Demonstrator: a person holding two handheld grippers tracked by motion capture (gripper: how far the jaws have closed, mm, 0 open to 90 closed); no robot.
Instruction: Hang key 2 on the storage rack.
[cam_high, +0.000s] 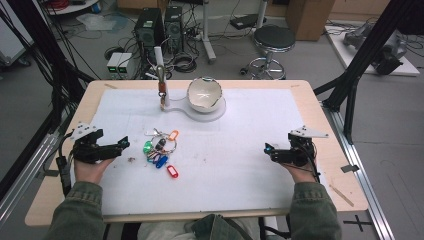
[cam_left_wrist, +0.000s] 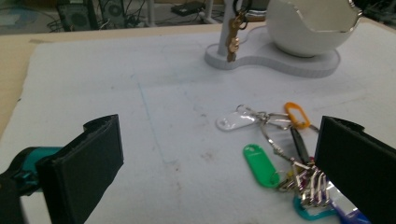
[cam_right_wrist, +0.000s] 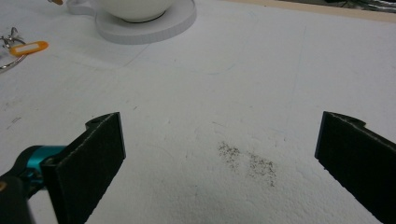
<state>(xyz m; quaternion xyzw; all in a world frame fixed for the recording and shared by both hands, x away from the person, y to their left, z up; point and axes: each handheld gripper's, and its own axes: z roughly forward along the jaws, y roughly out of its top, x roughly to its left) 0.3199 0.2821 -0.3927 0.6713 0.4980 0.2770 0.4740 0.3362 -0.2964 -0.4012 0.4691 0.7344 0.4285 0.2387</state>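
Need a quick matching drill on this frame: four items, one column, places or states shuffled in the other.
Items:
1. bunch of keys
2. egg-shaped bowl
3. left gripper
4. brass key

Places or states:
A. hangs on the post of the white stand
B. sits on the round end of the white stand
C. lies flat on the white mat, mid table
D. open, just left of the coloured tags

Pairs: 1-C, 2-B, 3-D, 4-A
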